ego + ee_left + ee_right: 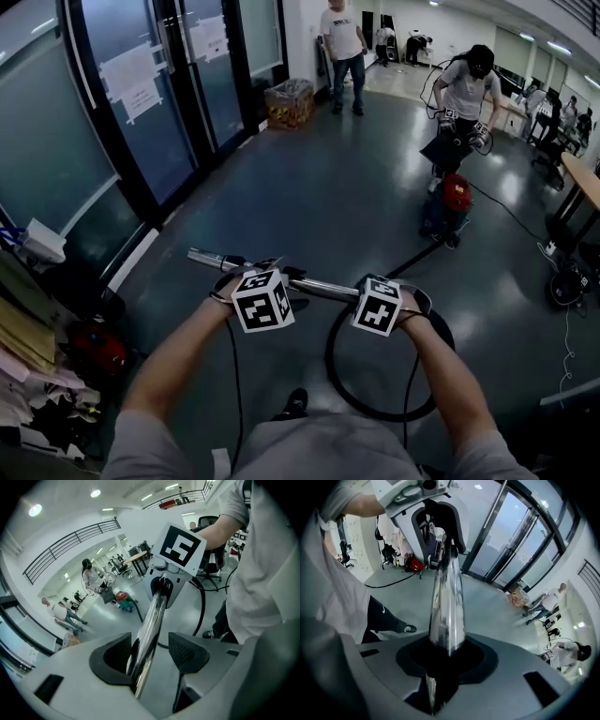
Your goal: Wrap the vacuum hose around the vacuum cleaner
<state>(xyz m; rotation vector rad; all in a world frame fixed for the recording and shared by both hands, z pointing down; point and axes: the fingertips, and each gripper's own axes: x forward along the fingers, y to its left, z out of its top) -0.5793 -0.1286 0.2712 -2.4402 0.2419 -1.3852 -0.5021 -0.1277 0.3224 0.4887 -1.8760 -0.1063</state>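
- As the head view looks down, the left gripper (267,272) and right gripper (377,279) carry the long chrome metal wand tube (323,285) level between them. The black flexible vacuum hose (330,361) loops on the grey floor (309,187) just below.
- Left gripper view: jaws stand wide, with the tube resting against one pad only, so there's no clamp here.
- Right gripper view: jaws closed tight on the tube. It's rigid and slick and likely to twist in a one-sided grip. The hose looks limp and springy, best taken near the wand.

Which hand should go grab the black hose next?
Probably the left. The left gripper is open around the metal tube, free to leave for the black hose; the right gripper clamps it.
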